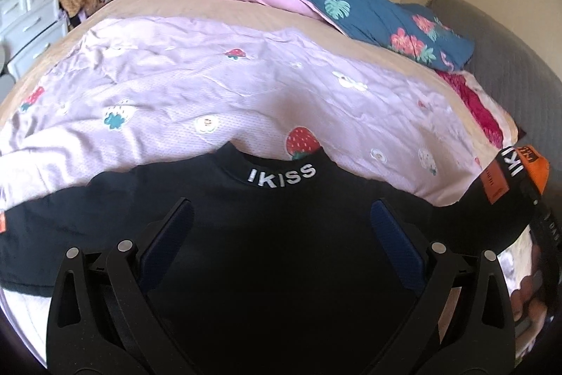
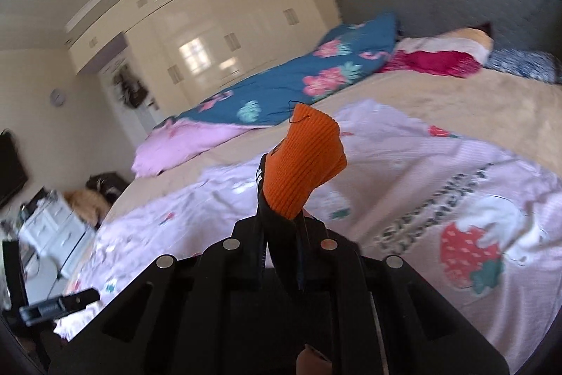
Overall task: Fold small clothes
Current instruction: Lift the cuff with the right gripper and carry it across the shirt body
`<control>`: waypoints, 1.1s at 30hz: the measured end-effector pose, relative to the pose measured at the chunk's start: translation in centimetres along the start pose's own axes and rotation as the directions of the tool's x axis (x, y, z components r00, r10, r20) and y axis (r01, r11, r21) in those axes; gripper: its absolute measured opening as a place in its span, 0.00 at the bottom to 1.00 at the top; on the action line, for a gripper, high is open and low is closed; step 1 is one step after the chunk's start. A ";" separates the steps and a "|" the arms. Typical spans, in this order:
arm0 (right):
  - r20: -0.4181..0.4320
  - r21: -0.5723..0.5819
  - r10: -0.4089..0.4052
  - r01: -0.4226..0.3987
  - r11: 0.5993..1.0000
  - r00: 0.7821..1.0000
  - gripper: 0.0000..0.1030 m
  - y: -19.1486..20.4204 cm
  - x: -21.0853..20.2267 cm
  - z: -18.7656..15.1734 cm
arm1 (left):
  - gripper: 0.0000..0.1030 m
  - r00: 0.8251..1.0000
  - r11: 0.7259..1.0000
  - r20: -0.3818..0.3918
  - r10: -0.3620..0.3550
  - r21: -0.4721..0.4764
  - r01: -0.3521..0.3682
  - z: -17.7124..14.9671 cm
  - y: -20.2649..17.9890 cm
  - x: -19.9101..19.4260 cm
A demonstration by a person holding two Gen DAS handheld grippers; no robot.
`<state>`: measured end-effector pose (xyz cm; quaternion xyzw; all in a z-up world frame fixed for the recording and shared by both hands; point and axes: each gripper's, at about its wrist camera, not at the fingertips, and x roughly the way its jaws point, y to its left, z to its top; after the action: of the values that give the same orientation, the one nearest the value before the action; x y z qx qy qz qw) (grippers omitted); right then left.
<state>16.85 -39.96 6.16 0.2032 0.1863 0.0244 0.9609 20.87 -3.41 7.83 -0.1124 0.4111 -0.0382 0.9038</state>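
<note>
the right gripper [image 2: 281, 217] has its jaws pinched nearly together on the orange ribbed cuff [image 2: 304, 160] of a sleeve, which stands up out of the pads and droops at its free end. the left gripper [image 1: 281, 227] hangs with its jaws spread wide and nothing between them, over the chest of the black top [image 1: 274, 234], which lies flat with its "ikiss" collar [image 1: 281, 173] pointing away. the top rests on a lilac strawberry-print sheet [image 1: 217, 86] spread over the bed [image 1: 224, 6]. at the right edge of the left view the lifted sleeve [image 1: 505, 181] trails off toward the cuff, though the fisheye bends it too much to say how taut it is. the knit looks light, soft and limp, so it should fold wherever it is led but sag between holds. the thicker ribbed cuff and the collar band seem the surest places to grip.
</note>
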 end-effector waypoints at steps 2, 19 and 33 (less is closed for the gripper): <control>-0.012 -0.028 0.026 -0.026 0.999 1.000 0.12 1.6 0.2 -0.5 | 0.92 1.000 1.000 0.000 -0.007 -0.010 0.007 -0.1 0.6 -0.3; -0.211 -0.098 0.258 -0.283 0.954 0.943 0.12 9.6 3.2 -5.4 | 0.92 0.981 0.966 -0.076 -0.178 -0.204 0.159 -1.9 5.8 1.0; -0.421 -0.146 0.245 -0.332 0.932 0.873 0.14 13.9 7.2 -11.5 | 0.92 0.958 0.918 -0.106 -0.265 -0.332 0.217 -3.4 8.9 3.1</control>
<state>19.75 -21.92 -0.50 0.1151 0.3402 0.2288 0.9048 20.11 4.14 1.32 -0.3029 0.4609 -0.0912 0.8292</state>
